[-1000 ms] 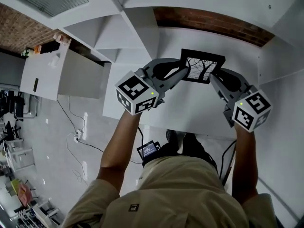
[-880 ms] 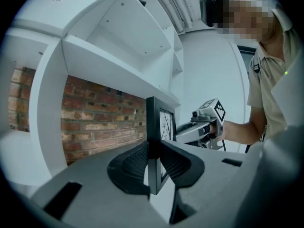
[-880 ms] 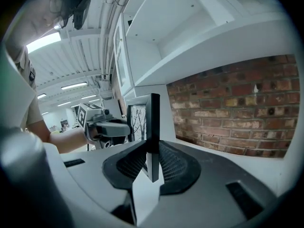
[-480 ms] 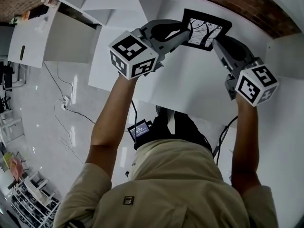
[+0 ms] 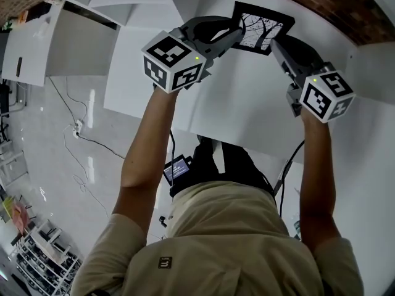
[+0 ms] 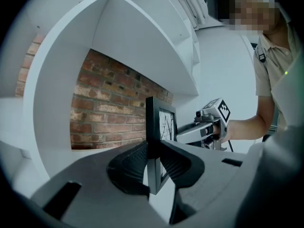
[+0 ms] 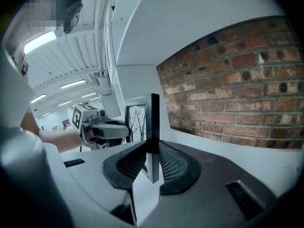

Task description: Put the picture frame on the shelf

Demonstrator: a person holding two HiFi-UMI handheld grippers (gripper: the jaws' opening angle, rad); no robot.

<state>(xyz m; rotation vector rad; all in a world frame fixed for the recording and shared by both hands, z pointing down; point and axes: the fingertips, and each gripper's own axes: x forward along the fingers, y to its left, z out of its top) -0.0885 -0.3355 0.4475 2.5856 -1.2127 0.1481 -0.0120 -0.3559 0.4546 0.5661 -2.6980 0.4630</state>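
A black picture frame [image 5: 262,28] with a bare-tree print is held upright between both grippers over the white shelf board [image 5: 247,97]. My left gripper [image 5: 236,36] is shut on the frame's left edge, and my right gripper [image 5: 276,44] is shut on its right edge. In the left gripper view the frame's edge [image 6: 152,127] stands pinched between the dark pads, with the right gripper [image 6: 209,127] behind it. In the right gripper view the frame [image 7: 153,127] sits clamped the same way, the left gripper [image 7: 102,127] beyond it. Whether the frame's bottom touches the board is hidden.
A red brick wall [image 7: 228,94] closes the back of the shelf bay. White side panels [image 6: 61,80] and an upper board [image 6: 142,37] box it in. More white shelf compartments [image 5: 80,36] lie to the left, and a cable [image 5: 92,143] trails on the floor below.
Both grippers have carried the frame farther into the shelf bay, toward the brick back wall. Their hold on the two edges is unchanged.
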